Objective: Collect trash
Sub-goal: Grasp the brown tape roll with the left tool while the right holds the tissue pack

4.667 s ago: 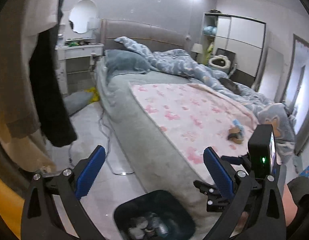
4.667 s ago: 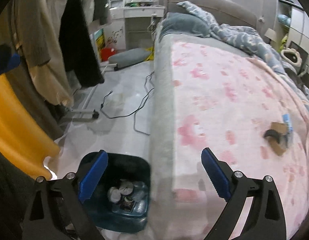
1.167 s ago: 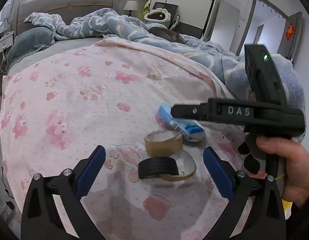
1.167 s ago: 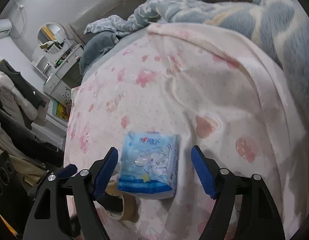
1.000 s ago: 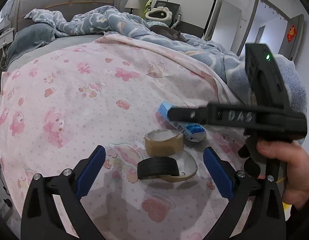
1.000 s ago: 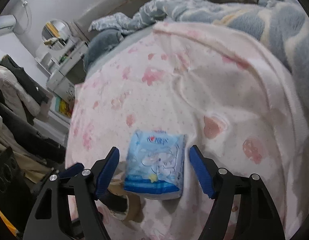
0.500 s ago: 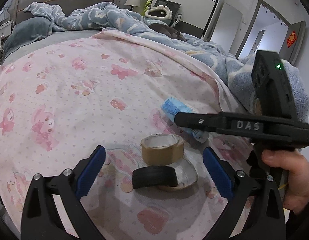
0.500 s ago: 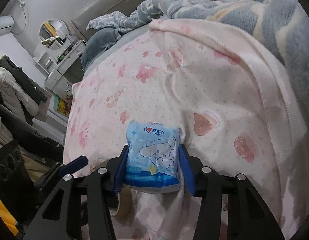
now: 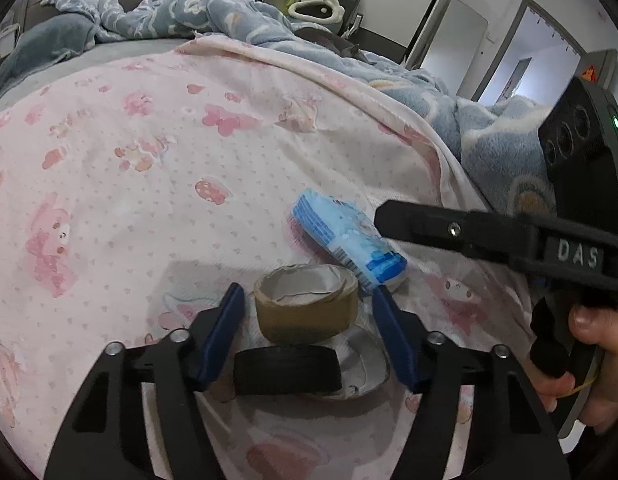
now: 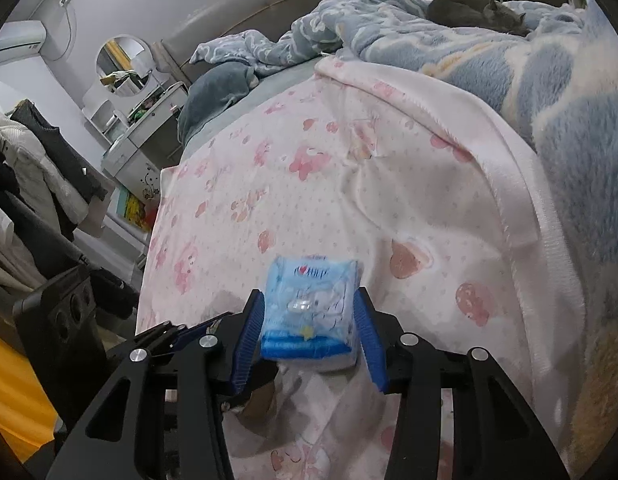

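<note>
On the pink blanket (image 9: 157,184) lie a brown tape roll (image 9: 305,308), a black ring (image 9: 287,372) and a pale flattened ring (image 9: 365,364). My left gripper (image 9: 307,296) straddles the tape roll. Its jaws are closing, with a small gap still showing on each side of the roll. My right gripper (image 10: 309,320) grips a blue tissue pack (image 10: 309,300), its blue pads pressing on both sides and still tightening. From the left wrist view, the pack (image 9: 345,236) sits just past the tape roll, under the right gripper's black arm (image 9: 469,232), which a hand (image 9: 589,344) holds.
A blue fluffy quilt (image 10: 509,64) is heaped along the far side of the bed, and a grey cat (image 10: 477,14) lies on it. Clothes (image 10: 37,168) hang at the left, beside a vanity desk (image 10: 141,136). A wardrobe (image 9: 449,32) and a doorway (image 9: 525,64) stand beyond the bed.
My right gripper closed on the tissue pack that lay between its open jaws. My left gripper's jaws came in from wide open to close beside the tape roll.
</note>
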`<state>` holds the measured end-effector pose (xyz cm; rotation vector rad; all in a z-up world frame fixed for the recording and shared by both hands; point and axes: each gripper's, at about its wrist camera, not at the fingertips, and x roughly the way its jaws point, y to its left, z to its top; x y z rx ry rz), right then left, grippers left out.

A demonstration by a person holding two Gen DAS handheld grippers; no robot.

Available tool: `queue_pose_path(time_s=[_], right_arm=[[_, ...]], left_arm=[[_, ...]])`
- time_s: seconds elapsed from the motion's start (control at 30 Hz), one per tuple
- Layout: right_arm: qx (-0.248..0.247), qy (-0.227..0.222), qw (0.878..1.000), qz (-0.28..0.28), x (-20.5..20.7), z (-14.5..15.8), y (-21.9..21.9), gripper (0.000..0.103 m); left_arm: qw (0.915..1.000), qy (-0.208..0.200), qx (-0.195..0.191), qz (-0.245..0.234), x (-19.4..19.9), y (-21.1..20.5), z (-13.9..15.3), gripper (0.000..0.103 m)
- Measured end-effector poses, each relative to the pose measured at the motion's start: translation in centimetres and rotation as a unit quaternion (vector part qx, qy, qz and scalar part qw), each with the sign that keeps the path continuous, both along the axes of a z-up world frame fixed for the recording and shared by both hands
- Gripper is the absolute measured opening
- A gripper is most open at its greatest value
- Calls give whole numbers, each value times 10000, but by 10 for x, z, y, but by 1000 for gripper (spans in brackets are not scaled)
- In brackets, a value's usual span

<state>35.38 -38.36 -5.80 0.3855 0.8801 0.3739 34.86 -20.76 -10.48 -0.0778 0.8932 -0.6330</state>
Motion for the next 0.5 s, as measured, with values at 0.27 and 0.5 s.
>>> queue_pose_path(time_s=[0.27, 0.5], right_arm=[[70, 13, 9999, -85, -1, -3, -2, 70], [39, 68, 9998, -178, 6, -7, 7, 71]], left_arm=[[9997, 84, -239, 22, 1, 4, 4, 52], [9998, -41, -179, 125, 1, 18, 15, 52]])
